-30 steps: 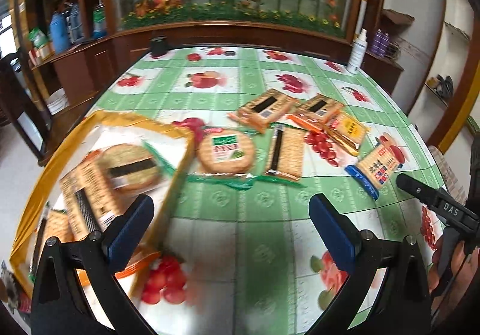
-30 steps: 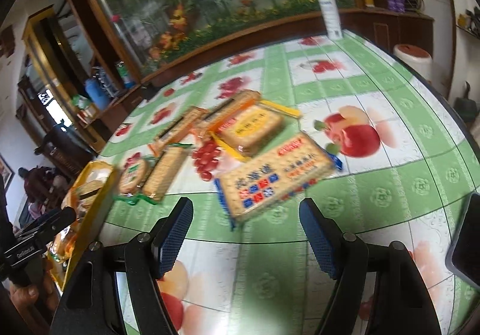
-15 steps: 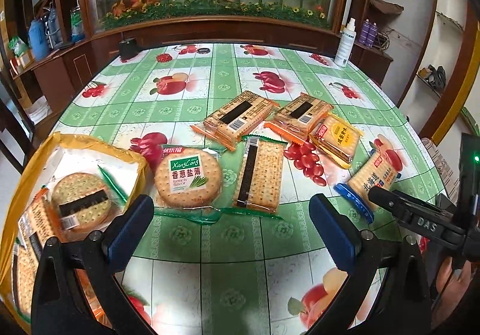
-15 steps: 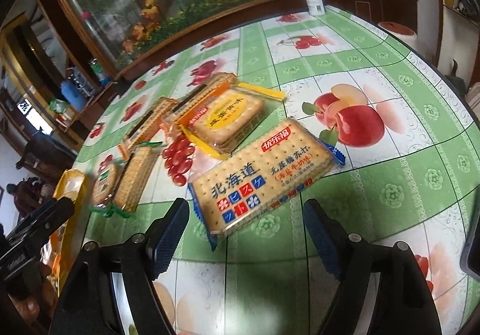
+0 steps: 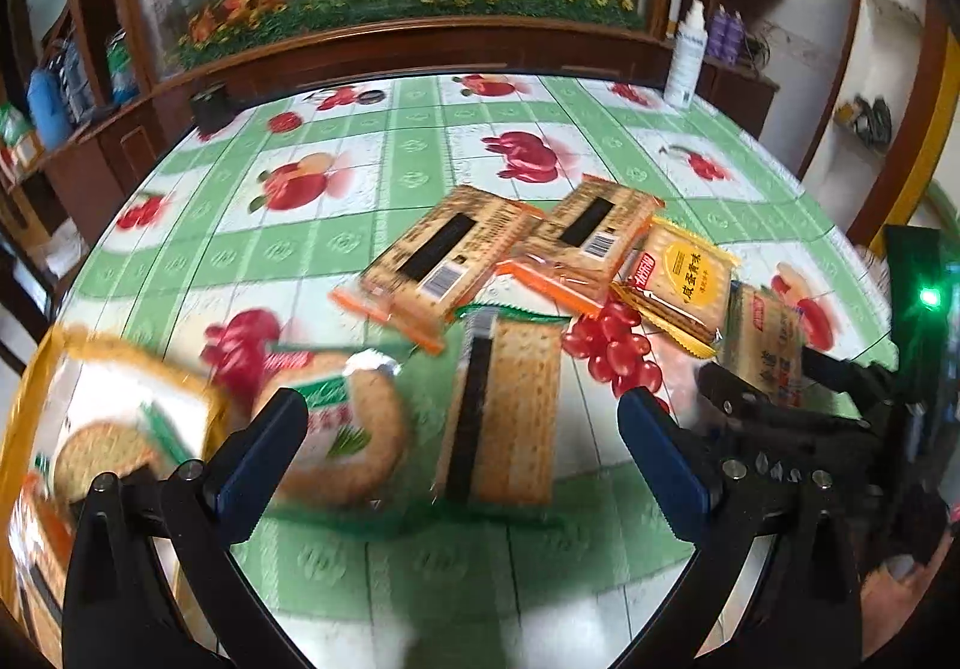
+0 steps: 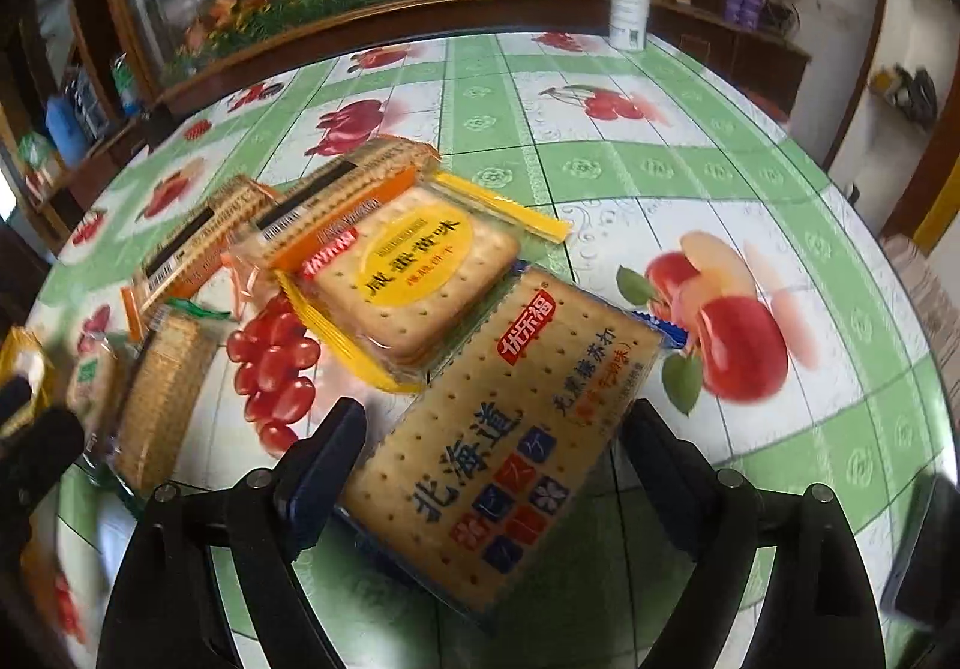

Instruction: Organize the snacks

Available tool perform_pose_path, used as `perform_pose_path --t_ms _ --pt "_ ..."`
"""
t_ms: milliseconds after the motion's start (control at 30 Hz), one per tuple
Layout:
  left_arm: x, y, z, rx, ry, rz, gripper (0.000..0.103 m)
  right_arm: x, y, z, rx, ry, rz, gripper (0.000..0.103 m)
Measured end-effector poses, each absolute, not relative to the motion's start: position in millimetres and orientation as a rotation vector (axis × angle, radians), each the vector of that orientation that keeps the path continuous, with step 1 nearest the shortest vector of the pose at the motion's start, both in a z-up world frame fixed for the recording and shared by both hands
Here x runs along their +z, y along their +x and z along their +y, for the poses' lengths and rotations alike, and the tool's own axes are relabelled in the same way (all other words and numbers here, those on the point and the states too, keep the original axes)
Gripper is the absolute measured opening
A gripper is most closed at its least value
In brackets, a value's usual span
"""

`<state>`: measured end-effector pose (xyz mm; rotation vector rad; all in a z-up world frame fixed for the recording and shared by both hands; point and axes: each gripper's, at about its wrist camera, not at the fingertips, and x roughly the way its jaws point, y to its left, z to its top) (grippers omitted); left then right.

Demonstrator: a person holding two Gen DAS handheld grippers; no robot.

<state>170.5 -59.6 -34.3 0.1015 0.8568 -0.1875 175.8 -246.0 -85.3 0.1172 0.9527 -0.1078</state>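
Item 1, far left: yellow-rimmed bag (image 5: 24, 417), lying open and holding round cracker packs, apparently serving as the collection point.

Item 2: left gripper (image 5: 462, 441), fingers released and holding nothing, hovering over the round cracker pack (image 5: 342, 429) and the long green-edged cracker pack (image 5: 501, 411), both lying flat in glossy film just beside the bag.

Item 3, centre: two orange-trimmed packs (image 5: 456, 255), overlapping barcode side up, and a square yellow cracker pack (image 6: 408, 273).

Item 4, right: blue-edged soda cracker pack (image 6: 510, 441), a flat crinkly rectangle sitting between the right gripper (image 6: 492, 465) fingers; its jaws have just been opening wider, seemingly straddling it without yet pressing.

Surface: glossy fruit-print tablecloth (image 6: 600, 165).
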Motion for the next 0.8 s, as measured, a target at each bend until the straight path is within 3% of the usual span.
perform_pose_path --t_ms 467,567,633,800 --pt "-75.8 181.4 -105.2 -0.240 0.243 0.955 0.102 -82.6 166.2 -261.4 -0.056 -0.005 0.924 0.068" --pt "-73.4 177.1 -107.5 -0.286 0.203 0.953 0.080 -82.3 162.8 -264.2 -0.042 0.003 0.915 0.067" --pt "-70.0 172.4 -110.7 -0.281 0.205 0.938 0.050 -82.1 160.4 -265.2 -0.034 0.006 0.912 0.064" --pt "-69.2 161.8 -103.5 -0.292 0.162 0.939 0.046 -80.4 150.0 -269.6 -0.022 0.024 0.904 0.062"
